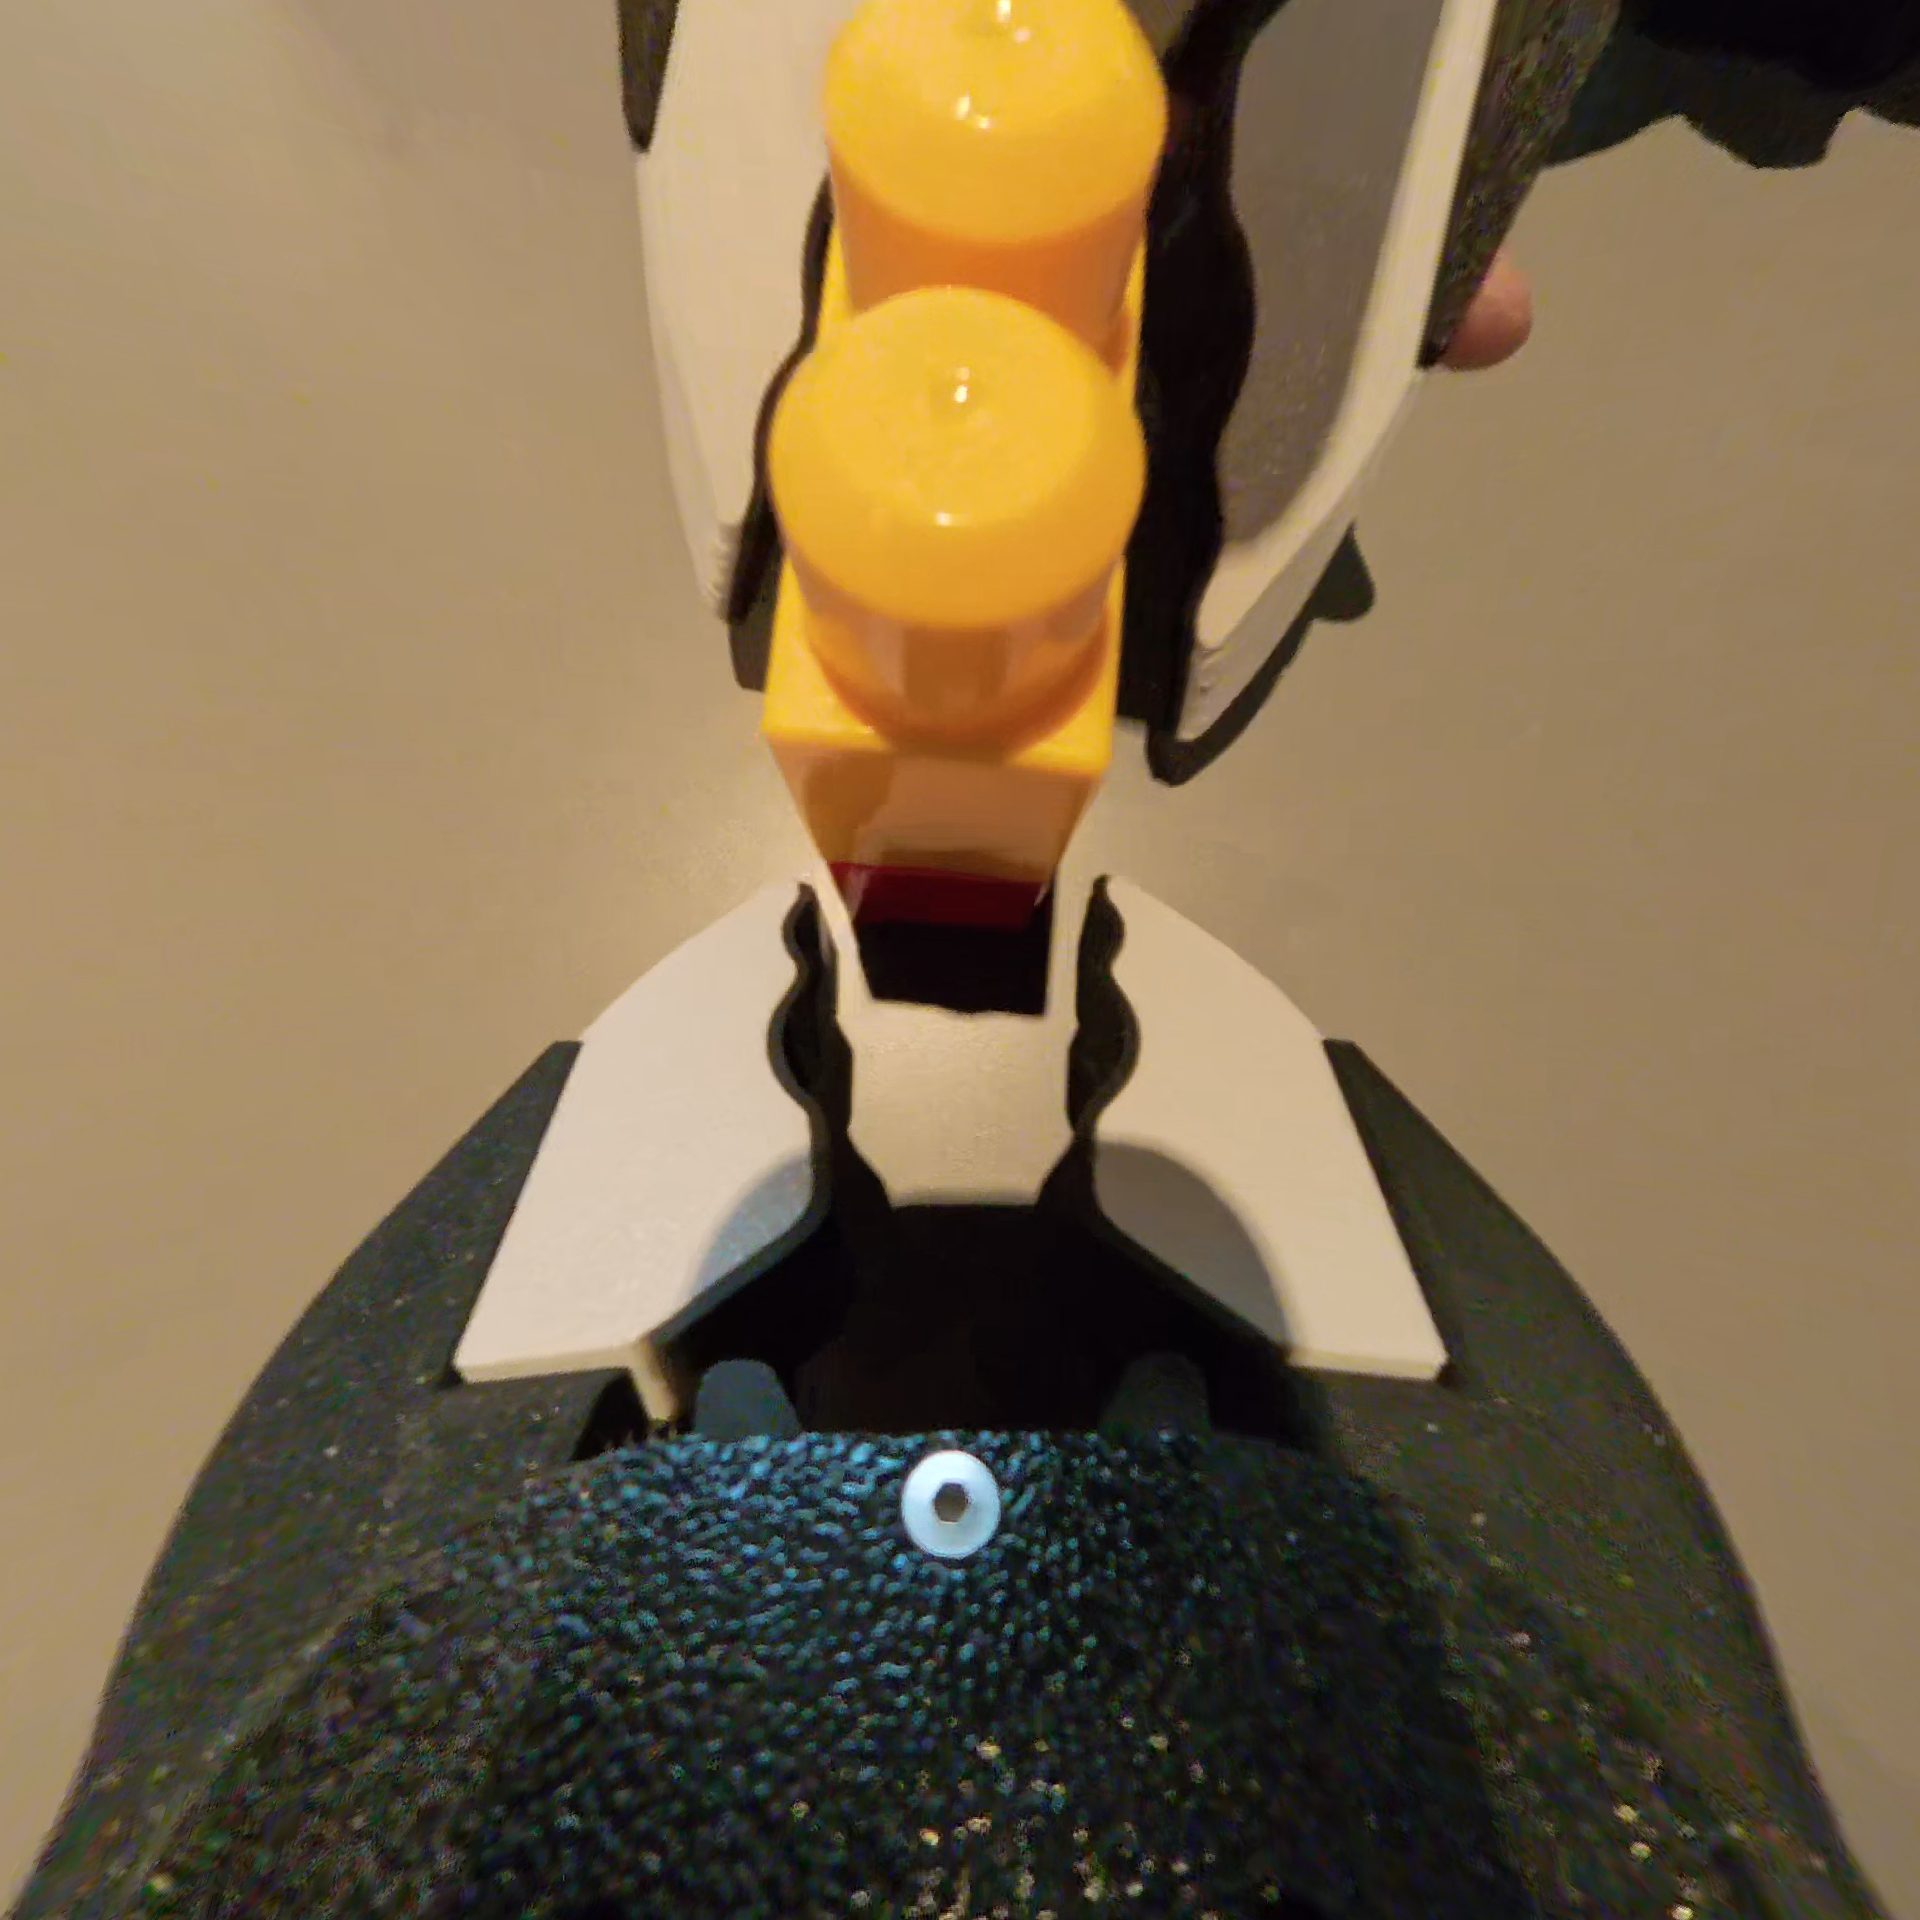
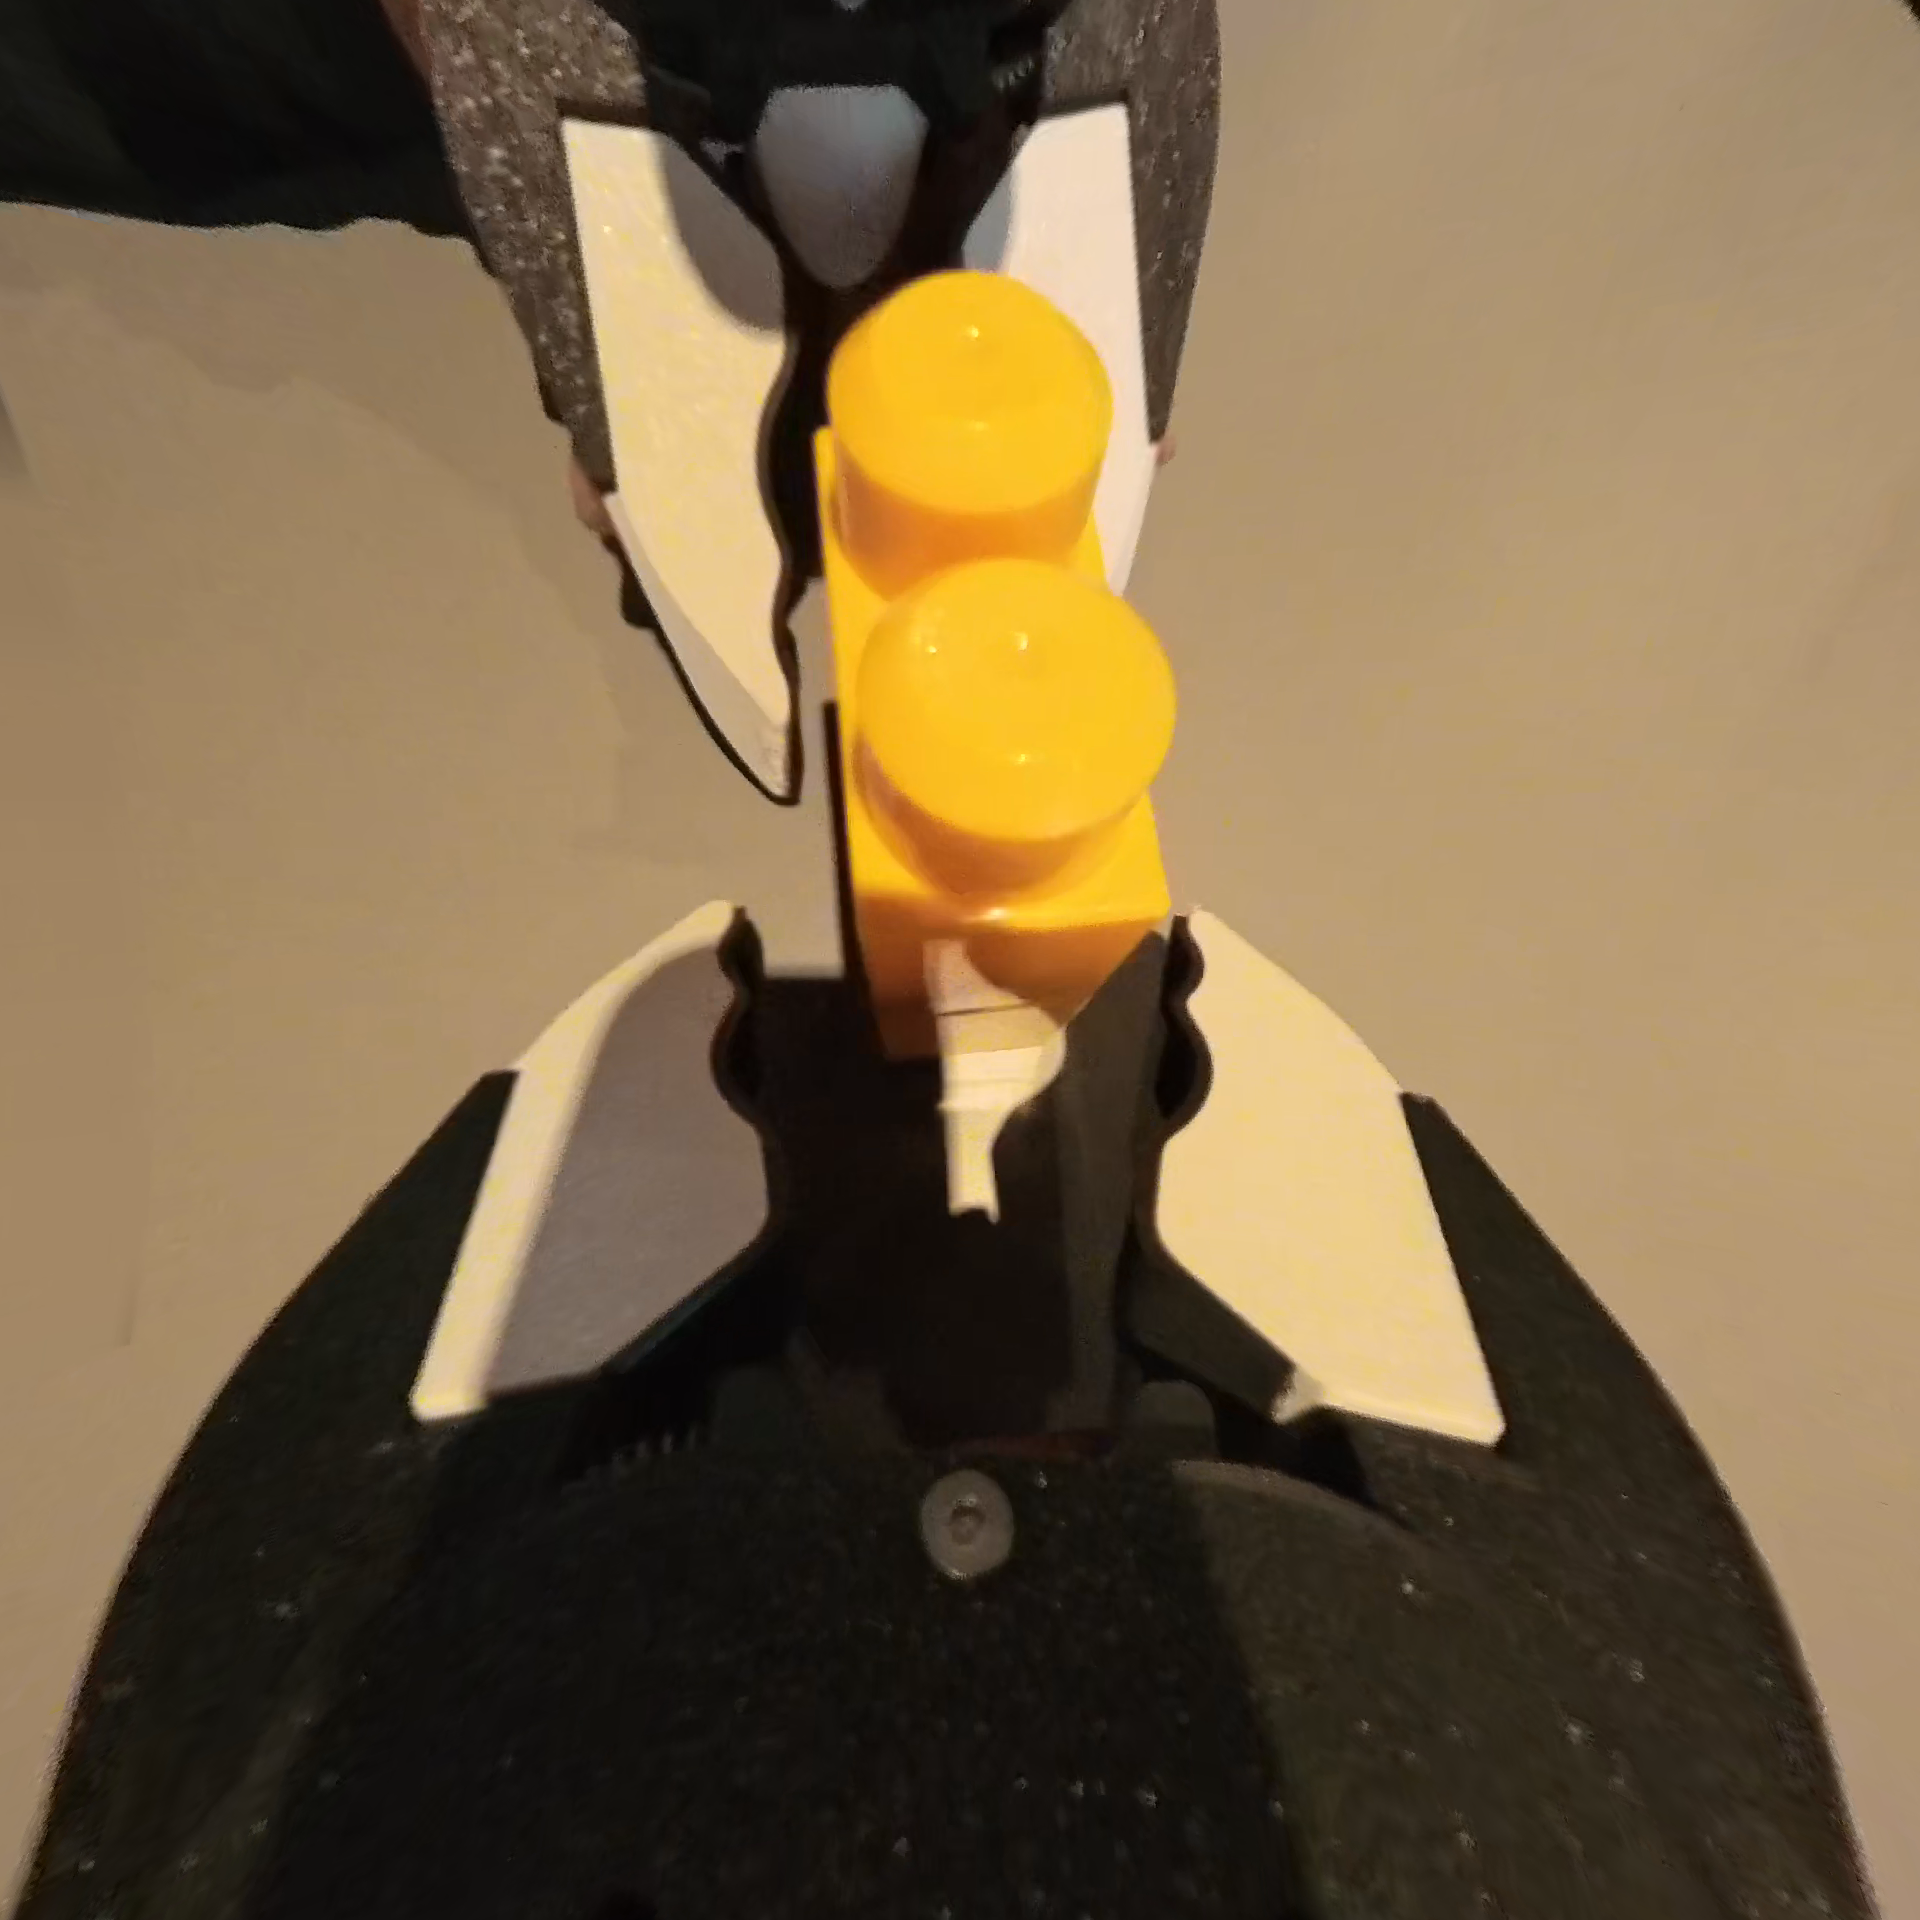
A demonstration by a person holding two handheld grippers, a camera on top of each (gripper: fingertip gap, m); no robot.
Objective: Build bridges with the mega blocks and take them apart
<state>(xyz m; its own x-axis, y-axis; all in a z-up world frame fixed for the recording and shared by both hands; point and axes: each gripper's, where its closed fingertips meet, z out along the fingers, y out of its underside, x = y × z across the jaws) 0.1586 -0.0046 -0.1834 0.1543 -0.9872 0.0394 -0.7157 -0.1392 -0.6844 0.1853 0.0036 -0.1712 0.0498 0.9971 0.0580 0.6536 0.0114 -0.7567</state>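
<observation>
A yellow two-stud block (image 1: 956, 499) lies lengthwise between my two grippers, which face each other. A red block (image 1: 935, 896) shows just under its near end in the left wrist view. My left gripper (image 1: 956, 896) is shut on that near end of the yellow block. In the right wrist view the yellow block (image 2: 997, 727) reaches in between the fingers of my right gripper (image 2: 961, 920). That gripper is open: its right finger touches the block and its left finger stands apart. The left gripper's fingers (image 2: 686, 468) hold the block's far end there.
Everything is over a plain beige surface (image 1: 312, 623). A person's fingertip (image 1: 1496, 322) and a dark sleeve (image 1: 1766, 73) show behind the right gripper in the left wrist view. No other blocks are in view. Only a small space, under 4 cm, lies between the two pairs of fingers.
</observation>
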